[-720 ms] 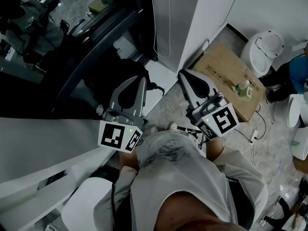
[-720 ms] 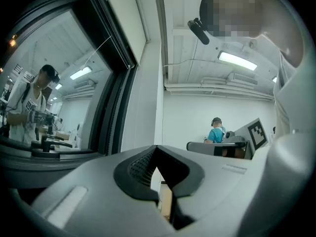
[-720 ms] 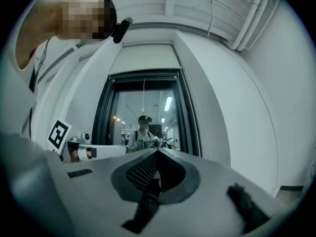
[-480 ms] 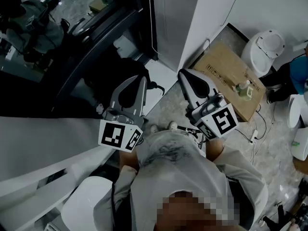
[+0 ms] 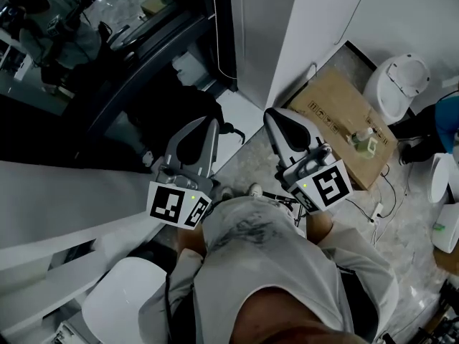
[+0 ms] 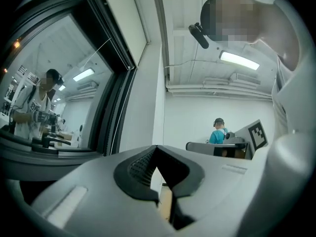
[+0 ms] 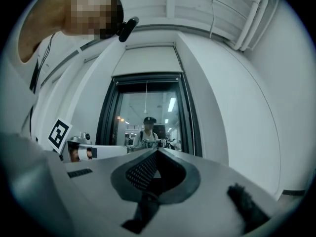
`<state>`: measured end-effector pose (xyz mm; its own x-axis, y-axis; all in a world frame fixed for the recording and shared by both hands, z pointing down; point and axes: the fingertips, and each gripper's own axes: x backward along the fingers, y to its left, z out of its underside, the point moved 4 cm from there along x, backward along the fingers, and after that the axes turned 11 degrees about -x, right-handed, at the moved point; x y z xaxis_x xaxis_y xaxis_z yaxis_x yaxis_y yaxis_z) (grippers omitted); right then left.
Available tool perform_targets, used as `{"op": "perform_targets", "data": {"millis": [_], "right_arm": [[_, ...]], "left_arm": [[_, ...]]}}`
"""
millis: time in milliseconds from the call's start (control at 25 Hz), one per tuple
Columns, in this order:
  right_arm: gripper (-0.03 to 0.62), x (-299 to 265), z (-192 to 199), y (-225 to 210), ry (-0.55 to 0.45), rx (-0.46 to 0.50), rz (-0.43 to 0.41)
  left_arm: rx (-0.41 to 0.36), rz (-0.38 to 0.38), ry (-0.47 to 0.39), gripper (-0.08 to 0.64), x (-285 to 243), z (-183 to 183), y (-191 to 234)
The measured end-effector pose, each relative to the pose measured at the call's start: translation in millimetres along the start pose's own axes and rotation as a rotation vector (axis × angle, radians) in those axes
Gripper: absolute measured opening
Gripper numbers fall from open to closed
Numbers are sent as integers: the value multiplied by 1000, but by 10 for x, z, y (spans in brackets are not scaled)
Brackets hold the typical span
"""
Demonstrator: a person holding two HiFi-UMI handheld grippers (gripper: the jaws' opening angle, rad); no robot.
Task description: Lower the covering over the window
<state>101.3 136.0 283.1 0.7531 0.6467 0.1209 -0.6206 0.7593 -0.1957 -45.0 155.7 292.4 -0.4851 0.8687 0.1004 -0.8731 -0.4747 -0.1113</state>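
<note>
The dark-framed window (image 5: 136,56) fills the upper left of the head view; no covering shows over its glass. A thin pull cord (image 5: 233,49) hangs beside the frame, against a grey wall panel. My left gripper (image 5: 203,126) and right gripper (image 5: 275,117) are held close to my chest, apart from the cord and pointing toward the window. Both are shut, with nothing between the jaws. The right gripper view looks straight at the window (image 7: 148,112) over that gripper's (image 7: 158,152) closed jaws, a cord (image 7: 146,95) hanging in the middle. The left gripper (image 6: 157,149) sees the frame (image 6: 116,83) at its left.
A flat cardboard sheet (image 5: 337,117) with a small bottle (image 5: 364,138) lies on the floor to the right, beside a white round bin (image 5: 401,84) and cables. A white seat (image 5: 122,299) is at lower left. People stand behind the glass (image 7: 148,130) and across the room (image 6: 218,132).
The head view has shifted slightly. Both grippers stay shut in nearly the same place in front of my chest.
</note>
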Motion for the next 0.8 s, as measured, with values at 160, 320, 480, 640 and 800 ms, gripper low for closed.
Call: {"op": "perform_targets", "data": {"millis": [160, 320, 480, 640, 800], "right_arm": [[16, 22, -28, -57, 3, -2, -14], [15, 8, -38, -96, 5, -13, -16], [15, -53, -49, -156, 0, -7, -9], [15, -138, -34, -210, 4, -3, 7], [16, -292, -36, -290, 12, 18, 23]], "left_arm": [[-10, -9, 13, 8, -46, -6, -59], [-12, -7, 16, 8, -101, -10, -73], [-12, 1, 9, 8, -173, 2, -37], [-11, 7, 6, 8, -240, 37, 43], [-8, 17, 9, 8, -361, 73, 207]]}}
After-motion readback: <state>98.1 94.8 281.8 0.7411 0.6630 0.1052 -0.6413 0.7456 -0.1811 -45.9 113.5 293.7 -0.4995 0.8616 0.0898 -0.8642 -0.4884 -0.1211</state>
